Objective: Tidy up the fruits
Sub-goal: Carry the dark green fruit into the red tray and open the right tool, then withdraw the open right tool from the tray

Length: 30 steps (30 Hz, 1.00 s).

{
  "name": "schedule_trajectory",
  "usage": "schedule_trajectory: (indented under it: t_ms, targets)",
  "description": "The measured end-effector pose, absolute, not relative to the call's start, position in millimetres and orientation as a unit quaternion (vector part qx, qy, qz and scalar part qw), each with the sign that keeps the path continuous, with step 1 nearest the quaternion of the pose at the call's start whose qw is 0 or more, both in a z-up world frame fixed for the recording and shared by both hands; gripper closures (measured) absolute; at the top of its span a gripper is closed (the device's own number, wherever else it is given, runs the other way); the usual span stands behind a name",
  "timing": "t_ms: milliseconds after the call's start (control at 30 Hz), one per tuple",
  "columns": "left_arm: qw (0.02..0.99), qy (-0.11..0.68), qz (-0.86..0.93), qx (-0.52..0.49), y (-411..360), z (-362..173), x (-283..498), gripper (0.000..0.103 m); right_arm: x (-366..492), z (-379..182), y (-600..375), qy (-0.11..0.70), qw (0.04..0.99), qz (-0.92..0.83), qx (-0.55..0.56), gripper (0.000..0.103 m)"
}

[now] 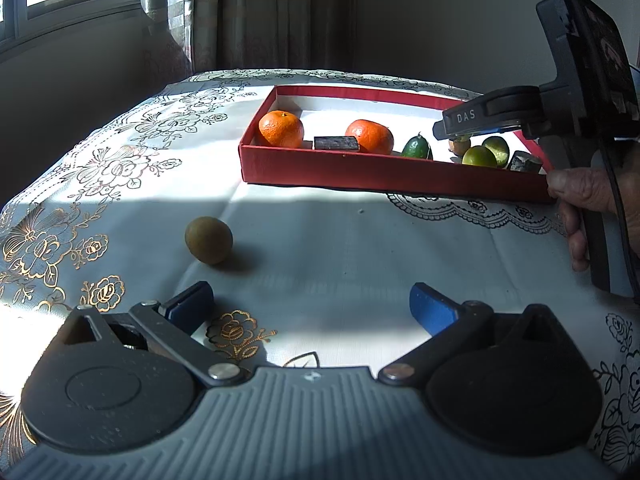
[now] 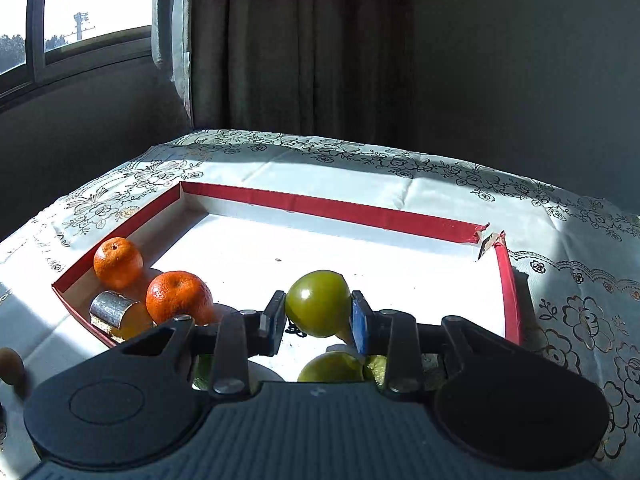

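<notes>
right tool (image 2: 318,316) clenched on green fruit (image 2: 318,303) | we hold it over red box (image 2: 332,204), bare floor straight ahead | left tool (image 1: 312,306) released, brown fruit (image 1: 208,240) ahead-left on desk (image 1: 360,248)

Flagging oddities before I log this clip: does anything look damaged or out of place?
Yes. The red box has a torn far right corner, its walls split apart. One brownish-green fruit sits alone on the tablecloth, outside the box.
</notes>
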<state>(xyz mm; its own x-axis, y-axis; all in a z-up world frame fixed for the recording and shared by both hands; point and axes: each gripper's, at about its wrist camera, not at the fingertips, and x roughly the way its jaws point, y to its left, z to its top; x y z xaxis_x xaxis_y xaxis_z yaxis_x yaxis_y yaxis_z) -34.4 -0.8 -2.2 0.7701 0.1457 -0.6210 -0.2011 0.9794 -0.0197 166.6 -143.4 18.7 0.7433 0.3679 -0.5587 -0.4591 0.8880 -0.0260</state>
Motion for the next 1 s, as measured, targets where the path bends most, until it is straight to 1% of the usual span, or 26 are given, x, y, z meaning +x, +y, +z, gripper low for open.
schedule_trajectory:
  t_ms: [200,367,433,467,533,600,700,767,800,900,933,1000]
  targets:
    - [0.940,0.326,0.092,-0.043,-0.6,-2.1,-34.3,0.000,166.8,18.5,-137.9,0.272,0.931,0.219,-0.105,0.069]
    - [0.940,0.327,0.092,-0.043,-0.6,-2.0,-33.8,0.000,164.7,21.4,-146.4,0.276,0.932,0.219,-0.083,0.061]
    - [0.940,0.327,0.092,-0.042,-0.8,-2.1,-33.6,0.000,160.3,24.4,-152.7,0.275,0.933,0.220,-0.074,0.051]
    - [0.940,0.327,0.092,-0.042,-0.8,-2.0,-33.9,0.000,154.9,27.5,-158.8,0.266,0.936,0.219,-0.068,0.047]
    - [0.940,0.327,0.092,-0.042,-0.6,-2.1,-33.6,0.000,142.9,33.5,-171.7,0.252,0.941,0.220,-0.057,0.035]
    - [0.940,0.327,0.092,-0.042,-0.6,-2.1,-33.7,0.000,131.1,37.7,-184.1,0.243,0.943,0.222,-0.046,0.032]
    - [0.940,0.327,0.093,-0.042,-0.7,-1.8,-34.2,0.000,109.0,40.7,-207.2,0.238,0.944,0.225,-0.029,0.031]
    - [0.940,0.327,0.093,-0.041,-0.8,-1.8,-34.0,0.000,93.7,38.0,-221.9,0.239,0.944,0.226,-0.021,0.028]
    - [0.940,0.327,0.093,-0.040,-0.9,-1.7,-34.4,0.000,88.2,35.9,-225.9,0.242,0.943,0.227,-0.021,0.025]
    - [0.940,0.326,0.094,-0.041,-0.8,-1.4,-34.9,0.000,73.2,25.5,-233.7,0.255,0.939,0.228,-0.030,0.022]
    - [0.941,0.323,0.095,-0.042,-0.6,-1.1,-36.0,0.000,71.6,20.9,-234.6,0.263,0.937,0.227,-0.034,0.018]
    - [0.945,0.309,0.091,-0.050,1.9,0.7,-41.5,0.000,72.0,13.4,-235.1,0.276,0.934,0.224,-0.037,0.016]
